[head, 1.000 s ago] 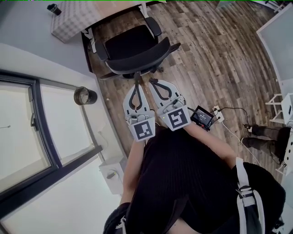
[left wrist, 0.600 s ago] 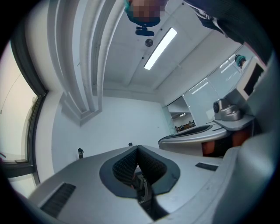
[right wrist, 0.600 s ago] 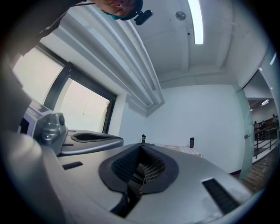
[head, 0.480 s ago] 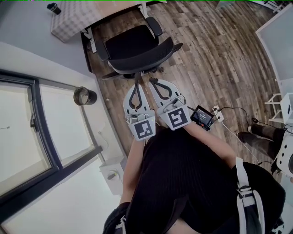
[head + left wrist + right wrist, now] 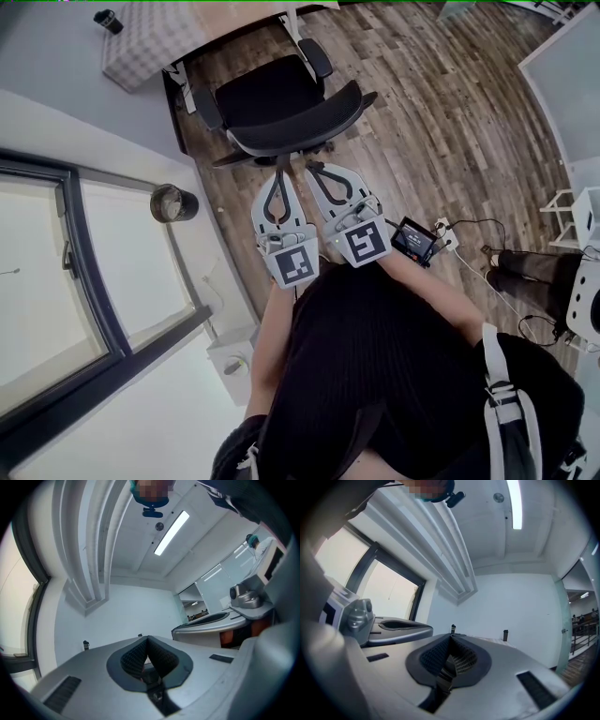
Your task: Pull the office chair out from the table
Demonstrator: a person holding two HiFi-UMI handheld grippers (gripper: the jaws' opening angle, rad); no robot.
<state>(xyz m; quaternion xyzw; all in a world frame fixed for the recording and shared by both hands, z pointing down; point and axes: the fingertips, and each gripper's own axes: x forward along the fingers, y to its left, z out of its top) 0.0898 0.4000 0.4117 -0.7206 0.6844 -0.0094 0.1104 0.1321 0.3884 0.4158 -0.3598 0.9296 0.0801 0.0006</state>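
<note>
The black office chair [image 5: 272,94] stands at the top of the head view, its seat toward the table [image 5: 155,42] and its curved backrest [image 5: 309,122] toward me. My left gripper [image 5: 278,169] and right gripper [image 5: 312,170] are side by side just below the backrest, both pointing at it. Whether their tips touch the chair I cannot tell. In the left gripper view the left gripper [image 5: 148,640] has its ribbed pads pressed together with nothing between them. The right gripper [image 5: 450,637] looks the same in its own view. Neither gripper view shows the chair, only a white wall.
A dark round bin [image 5: 173,202] stands by the window wall on the left. A small device [image 5: 412,240], a power strip and cables lie on the wood floor at the right. A person's legs [image 5: 530,267] and a white rack [image 5: 577,211] are at the right edge.
The chair and table sit slightly higher in the head view than a second ago. Both grippers keep their place and stay shut. The legs at the right edge have shifted.
</note>
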